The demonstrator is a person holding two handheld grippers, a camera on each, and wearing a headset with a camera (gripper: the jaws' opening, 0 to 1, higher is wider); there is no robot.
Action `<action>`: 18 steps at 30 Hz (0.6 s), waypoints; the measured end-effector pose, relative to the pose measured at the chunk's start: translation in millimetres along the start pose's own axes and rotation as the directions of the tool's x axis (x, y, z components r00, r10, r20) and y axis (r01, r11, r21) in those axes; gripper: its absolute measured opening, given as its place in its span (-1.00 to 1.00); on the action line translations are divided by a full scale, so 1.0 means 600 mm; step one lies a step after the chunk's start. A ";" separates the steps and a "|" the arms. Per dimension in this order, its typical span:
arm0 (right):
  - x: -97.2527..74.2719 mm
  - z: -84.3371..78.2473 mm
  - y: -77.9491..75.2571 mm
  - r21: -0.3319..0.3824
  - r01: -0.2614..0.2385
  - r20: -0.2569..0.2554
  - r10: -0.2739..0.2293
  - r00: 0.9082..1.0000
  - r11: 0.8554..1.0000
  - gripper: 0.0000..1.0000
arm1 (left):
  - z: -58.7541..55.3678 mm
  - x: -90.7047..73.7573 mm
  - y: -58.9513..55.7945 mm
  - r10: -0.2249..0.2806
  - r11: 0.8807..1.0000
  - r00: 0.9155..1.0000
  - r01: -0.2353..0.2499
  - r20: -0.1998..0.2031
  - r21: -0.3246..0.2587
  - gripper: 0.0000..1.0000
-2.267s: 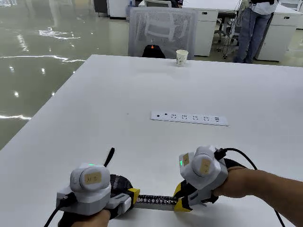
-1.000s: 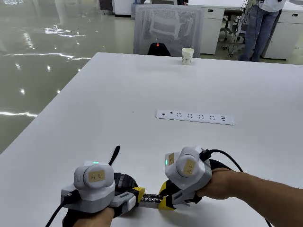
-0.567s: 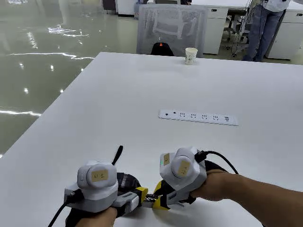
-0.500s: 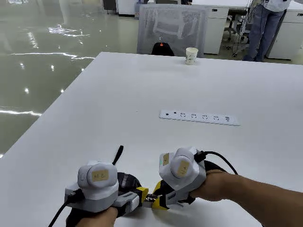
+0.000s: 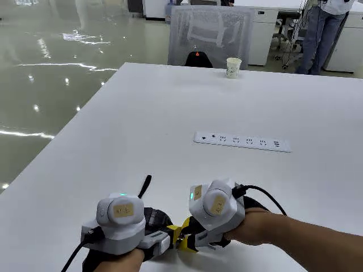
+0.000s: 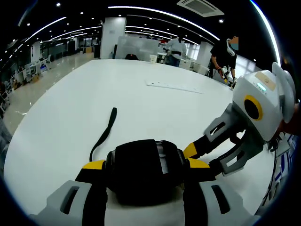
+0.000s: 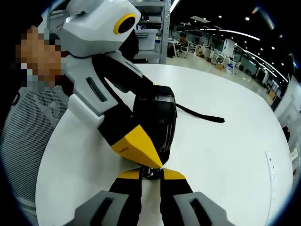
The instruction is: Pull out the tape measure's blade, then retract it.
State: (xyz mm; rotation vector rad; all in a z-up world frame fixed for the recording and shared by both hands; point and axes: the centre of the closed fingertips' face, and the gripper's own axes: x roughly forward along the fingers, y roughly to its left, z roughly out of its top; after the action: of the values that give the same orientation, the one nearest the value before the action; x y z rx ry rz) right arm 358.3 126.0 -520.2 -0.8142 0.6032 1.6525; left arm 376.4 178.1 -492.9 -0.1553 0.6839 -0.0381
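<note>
The black tape measure sits on the white table with my left gripper shut on its case, yellow fingertips on either side. In the head view the case shows just beyond the left gripper. My right gripper is shut on the blade's end hook, right against the case. Almost no blade shows between the two grippers. In the head view the right gripper nearly touches the left one. The case's black strap trails away across the table.
A white power strip lies mid-table. A paper cup stands at the far edge before a mesh chair. A person stands at the back right. The table's left edge drops to shiny floor.
My right gripper has moved left toward the left gripper, and the exposed length of blade has shrunk from several centimetres to almost nothing. The left gripper has kept its hold on the case.
</note>
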 end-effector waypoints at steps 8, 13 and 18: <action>0.004 0.005 0.000 0.005 0.002 0.018 -0.002 1.000 1.000 -0.78 | 0.000 0.000 0.000 -0.004 1.000 1.000 0.004 -0.001 0.000 0.22; 0.003 0.006 0.001 0.010 0.001 0.021 -0.001 1.000 1.000 -0.78 | 0.000 0.001 0.000 -0.004 1.000 1.000 0.004 -0.001 -0.001 0.22; 0.005 0.006 0.000 0.016 0.005 0.026 -0.006 1.000 1.000 -0.76 | 0.001 0.001 -0.001 -0.012 1.000 1.000 0.012 -0.001 -0.001 0.24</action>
State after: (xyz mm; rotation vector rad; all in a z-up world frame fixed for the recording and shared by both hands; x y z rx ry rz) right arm 357.0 130.5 -520.0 -0.7805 0.5946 1.6491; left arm 377.0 177.7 -492.8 -0.1598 0.6842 -0.0492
